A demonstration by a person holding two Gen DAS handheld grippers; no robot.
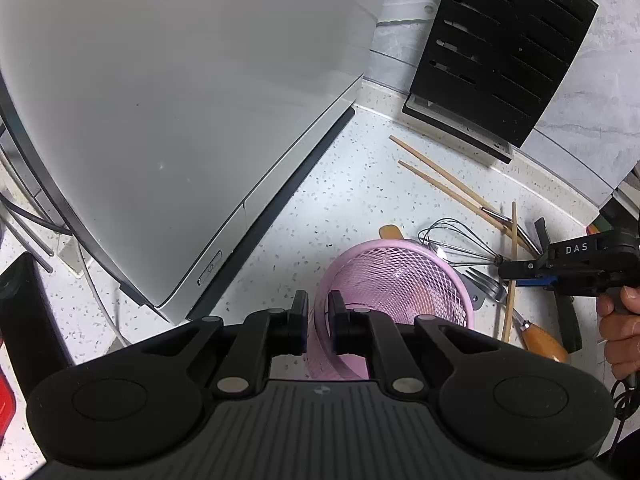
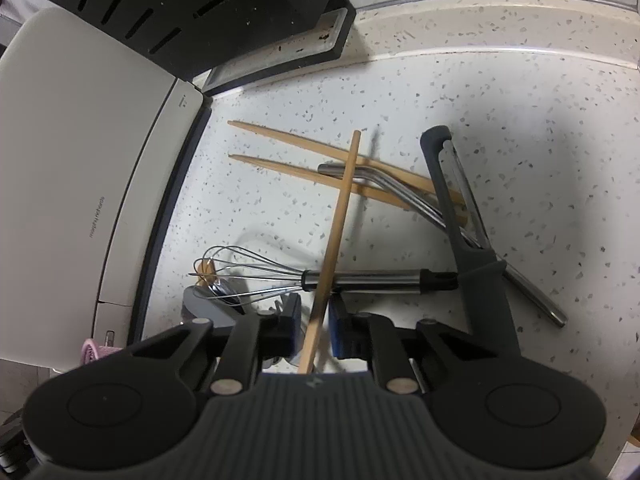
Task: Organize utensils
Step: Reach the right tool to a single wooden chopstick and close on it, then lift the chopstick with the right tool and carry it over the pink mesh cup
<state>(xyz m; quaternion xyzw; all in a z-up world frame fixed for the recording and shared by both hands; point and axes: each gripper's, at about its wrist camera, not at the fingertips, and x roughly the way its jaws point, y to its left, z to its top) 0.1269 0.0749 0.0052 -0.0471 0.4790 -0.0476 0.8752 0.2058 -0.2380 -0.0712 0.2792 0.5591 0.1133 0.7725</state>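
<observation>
My left gripper (image 1: 318,320) is shut on the near rim of a pink mesh basket (image 1: 400,280), whose mouth faces the camera. My right gripper (image 2: 316,324) is shut on a wooden chopstick (image 2: 340,216), which slants up over a wire whisk (image 2: 256,276). In the left wrist view the right gripper (image 1: 506,271) holds that chopstick (image 1: 513,232) just right of the basket. Two more chopsticks (image 2: 280,148), bent metal straws (image 2: 400,184) and a grey peeler (image 2: 476,256) lie crossed on the speckled counter (image 2: 520,100). A fork (image 1: 486,284) lies beside the basket.
A white appliance (image 1: 160,120) fills the left side, close to the basket. A black slotted knife block (image 1: 504,48) stands at the back by the wall. A wooden-handled tool (image 1: 544,342) lies at the right, near a person's hand (image 1: 624,320). Cables (image 1: 24,216) run at the far left.
</observation>
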